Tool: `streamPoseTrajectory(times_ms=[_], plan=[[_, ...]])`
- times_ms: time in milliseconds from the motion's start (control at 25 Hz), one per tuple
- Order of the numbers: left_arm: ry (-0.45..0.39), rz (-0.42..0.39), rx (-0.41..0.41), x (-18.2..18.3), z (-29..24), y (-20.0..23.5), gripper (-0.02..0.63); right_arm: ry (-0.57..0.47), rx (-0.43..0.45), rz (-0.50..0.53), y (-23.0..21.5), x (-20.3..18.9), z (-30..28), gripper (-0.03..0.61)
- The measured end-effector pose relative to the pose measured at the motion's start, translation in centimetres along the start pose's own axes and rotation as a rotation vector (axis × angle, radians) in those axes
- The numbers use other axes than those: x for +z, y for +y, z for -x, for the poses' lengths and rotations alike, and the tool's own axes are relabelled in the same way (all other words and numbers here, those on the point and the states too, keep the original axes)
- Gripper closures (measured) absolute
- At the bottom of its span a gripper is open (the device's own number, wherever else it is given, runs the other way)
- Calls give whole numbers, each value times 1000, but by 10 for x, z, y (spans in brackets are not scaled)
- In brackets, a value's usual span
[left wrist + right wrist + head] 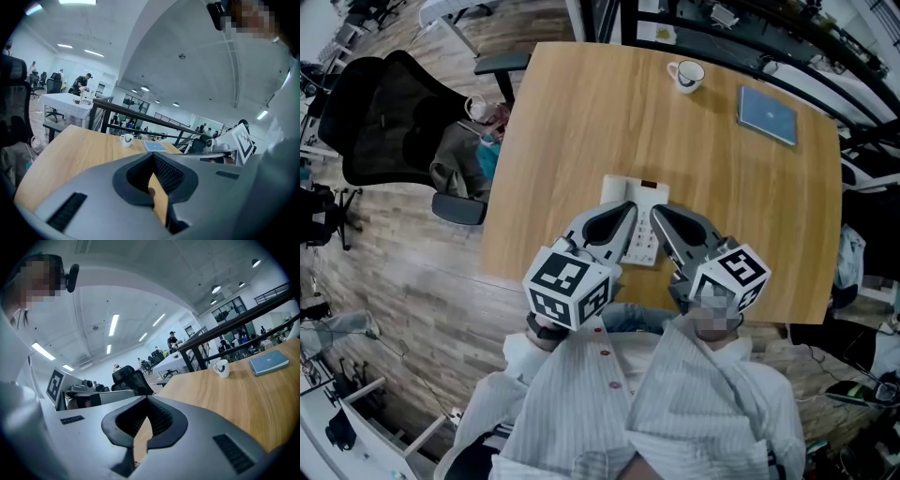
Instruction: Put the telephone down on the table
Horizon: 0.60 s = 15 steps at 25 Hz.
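- Apparently done: telephone flat on tabletop, close to the near edge, partly under both grippers.
- Left gripper fingers clenched, nothing between them.
- Right gripper fingers clenched too, empty.
- Best to lift both straight up and back, no sideways sweep, to avoid nudging the telephone off the edge.
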<state>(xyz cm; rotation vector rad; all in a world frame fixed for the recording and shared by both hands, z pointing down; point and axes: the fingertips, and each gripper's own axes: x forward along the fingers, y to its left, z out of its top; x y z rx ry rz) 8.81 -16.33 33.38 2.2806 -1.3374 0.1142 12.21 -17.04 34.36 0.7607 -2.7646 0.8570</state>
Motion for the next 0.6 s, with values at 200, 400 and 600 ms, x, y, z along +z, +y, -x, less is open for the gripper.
streamPoseTrajectory(times_ms=[200,400,600], plan=[[14,2,-2,-4,1,0,604,4,3,-17,0,-5,0,545],[18,0,-7,-5,1,0,604,15,3,-19,0,-7,-2,545],[19,3,-1,-7,4,2,604,26,6,-27,2,-12,-5,545]])
